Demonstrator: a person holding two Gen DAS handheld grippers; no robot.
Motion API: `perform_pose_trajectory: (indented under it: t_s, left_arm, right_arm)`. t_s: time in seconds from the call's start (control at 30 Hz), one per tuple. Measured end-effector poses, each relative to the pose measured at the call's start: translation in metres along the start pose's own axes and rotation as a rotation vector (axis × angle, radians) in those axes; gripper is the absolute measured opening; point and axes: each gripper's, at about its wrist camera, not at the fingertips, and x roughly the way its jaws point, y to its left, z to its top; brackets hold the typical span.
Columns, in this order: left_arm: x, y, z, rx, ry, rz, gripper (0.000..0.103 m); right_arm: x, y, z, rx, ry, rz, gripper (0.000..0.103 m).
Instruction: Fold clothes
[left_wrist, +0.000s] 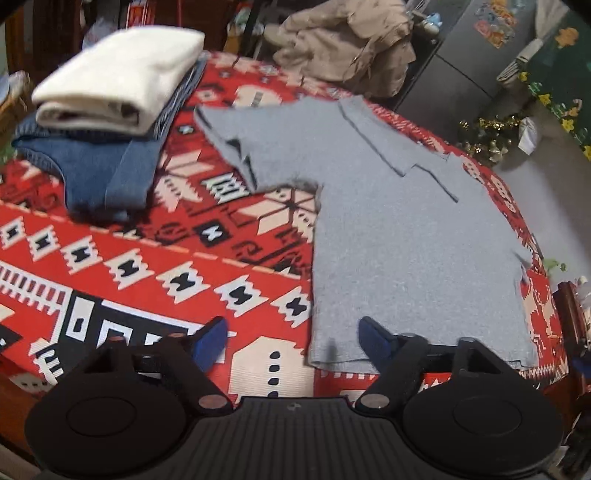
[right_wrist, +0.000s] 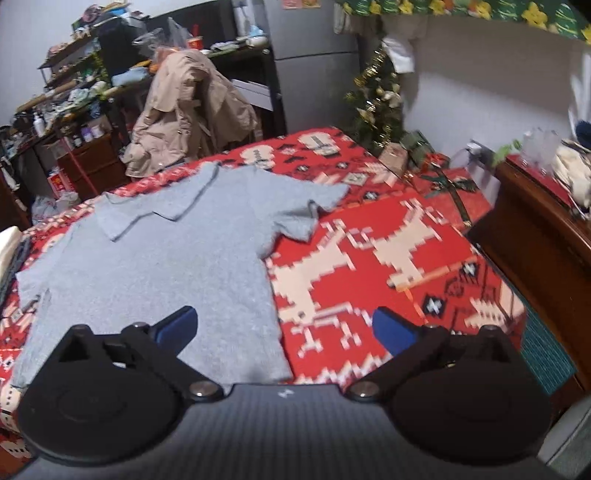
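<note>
So there's a grey polo shirt (left_wrist: 399, 229) spread out flat on the tabletop (left_wrist: 155, 266), which is covered in a loud red cloth with white and black geometric patterns and pixel-style reindeer. The shirt lies with its collar (left_wrist: 384, 144) toward the far side and both short sleeves out to the sides, the hem at the near edge. The left hand-held gripper (left_wrist: 291, 341) sits low over the near left corner of the hem, jaws standing apart but not at their widest, with its right blue fingertip over the grey fabric and the other one over the bare cloth beside it; nothing is pinched between them. The right hand-held gripper (right_wrist: 284, 328) is spread really wide, straddling the shirt's right edge, one blue pad above the fabric and the other out over the red cloth, and it isn't holding anything either. Off to the far left of the shirt, well apart from it, there's a small stack already folded: a cream garment (left_wrist: 118, 77) on top of blue denim (left_wrist: 103, 166). Past the far end of the tabletop a tan coat (right_wrist: 188, 110) is draped over what looks like a chair, with a grey fridge (right_wrist: 310, 62) behind it and a little decorated Christmas tree (right_wrist: 380, 99) near the white wall. Cluttered shelves (right_wrist: 70, 74) fill the back left corner.
</note>
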Motion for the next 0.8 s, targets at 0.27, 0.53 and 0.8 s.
perform_pose_trajectory:
  t_s: [0.27,0.53,0.8]
  left_arm:
    - [0.019,-0.009,0.003,0.028,0.069,0.007,0.046]
    - [0.024,-0.024,0.0,0.057,0.099,0.014,0.039]
    - [0.027,-0.033,-0.003,0.12,0.08,0.107,0.005]
  right_arm:
    - [0.029,-0.016,-0.01,0.059,0.137,-0.002,0.036]
    - [0.042,-0.03,-0.014,0.14,0.168,0.066,0.032]
    - [0.048,-0.012,-0.013,0.081,0.175,0.102,0.015]
